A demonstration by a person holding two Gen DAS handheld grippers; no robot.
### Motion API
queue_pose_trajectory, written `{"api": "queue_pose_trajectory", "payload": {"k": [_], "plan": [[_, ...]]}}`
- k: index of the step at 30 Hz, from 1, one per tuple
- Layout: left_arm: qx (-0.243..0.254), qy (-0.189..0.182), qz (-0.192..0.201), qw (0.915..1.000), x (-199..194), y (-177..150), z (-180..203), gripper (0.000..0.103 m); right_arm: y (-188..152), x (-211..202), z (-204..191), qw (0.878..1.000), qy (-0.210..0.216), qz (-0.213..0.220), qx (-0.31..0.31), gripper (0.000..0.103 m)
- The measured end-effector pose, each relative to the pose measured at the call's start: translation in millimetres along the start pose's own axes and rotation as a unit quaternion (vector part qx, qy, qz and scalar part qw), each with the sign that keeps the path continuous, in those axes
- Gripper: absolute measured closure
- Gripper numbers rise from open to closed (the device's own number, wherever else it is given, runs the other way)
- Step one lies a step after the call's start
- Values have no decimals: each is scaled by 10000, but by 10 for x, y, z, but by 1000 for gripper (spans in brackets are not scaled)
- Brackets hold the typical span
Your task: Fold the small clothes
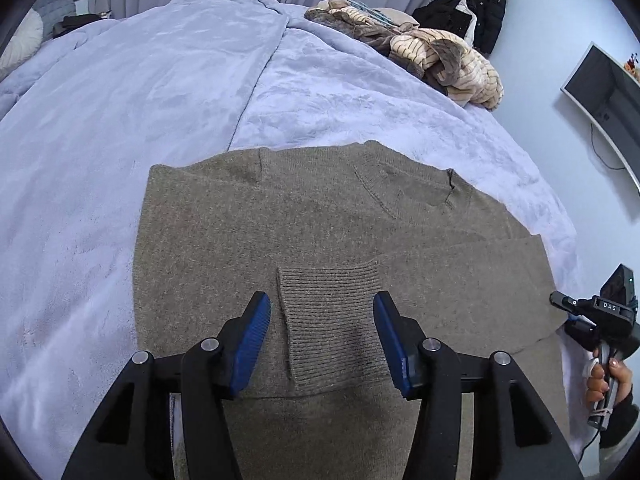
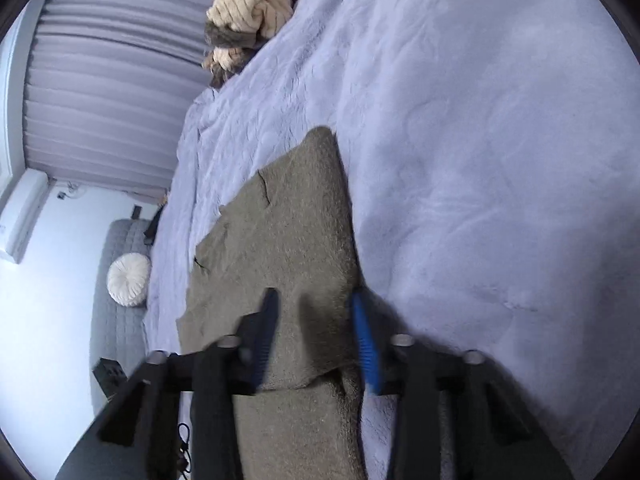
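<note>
A grey-brown knitted sweater [image 1: 280,220] lies flat on the bed, neckline at the far side. One sleeve is folded across its body, and the sleeve's ribbed cuff [image 1: 332,312] rests on top. My left gripper [image 1: 322,300] hovers over that cuff, open, with a blue pad on either side and neither touching it. In the right wrist view the sweater [image 2: 288,220] runs away from me along the bed. My right gripper [image 2: 314,300] stands open just above the sweater's edge, its pads apart and pressing on nothing. A hand [image 1: 604,376] holds that gripper's handle at the sweater's right side.
A pale lilac plush blanket [image 1: 120,120] covers the bed. A heap of beige and brown clothes [image 1: 440,56] lies at the far right corner, below a hanging black jacket [image 1: 476,4]. A monitor [image 1: 600,88] stands by the right wall. A round white cushion [image 2: 129,279] sits on a grey seat.
</note>
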State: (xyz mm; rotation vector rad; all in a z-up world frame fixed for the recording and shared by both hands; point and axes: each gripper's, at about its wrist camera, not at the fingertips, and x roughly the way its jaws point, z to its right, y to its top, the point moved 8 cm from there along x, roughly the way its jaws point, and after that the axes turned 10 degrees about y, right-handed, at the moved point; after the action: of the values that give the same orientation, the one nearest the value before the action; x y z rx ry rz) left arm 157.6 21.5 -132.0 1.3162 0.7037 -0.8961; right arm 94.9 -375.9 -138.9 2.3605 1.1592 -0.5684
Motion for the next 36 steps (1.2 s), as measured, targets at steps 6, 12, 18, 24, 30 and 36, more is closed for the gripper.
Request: {"api": "queue_pose_trajectory", "payload": {"k": [6,12,18,24,30,36], "plan": [[314,557,-92,9979,274,-236,-88,49,-64,42,-132,9681,-1815,-289,-1703,90],[598,681,69,9959,195,-305,-91,49,-206,-38,-107,9610,-1974,-156,-1932,88],[474,745,76,9961,93,-309,-111,49,-304,-298,-215,9570,-2165,163,-1926,86],[479,717,189,9961,-40,-276,-28,49,-439,-290,-491,9563,-1952,253,-2161,83],[528,805,176,9952,-6,-187,82,49,-579,27,-677,9558,-1780,5,-2340,83],[397,889,-69,9952,141,-368,-16,49,-649,237,-524,9563,-1899,-258,-2208,83]]}}
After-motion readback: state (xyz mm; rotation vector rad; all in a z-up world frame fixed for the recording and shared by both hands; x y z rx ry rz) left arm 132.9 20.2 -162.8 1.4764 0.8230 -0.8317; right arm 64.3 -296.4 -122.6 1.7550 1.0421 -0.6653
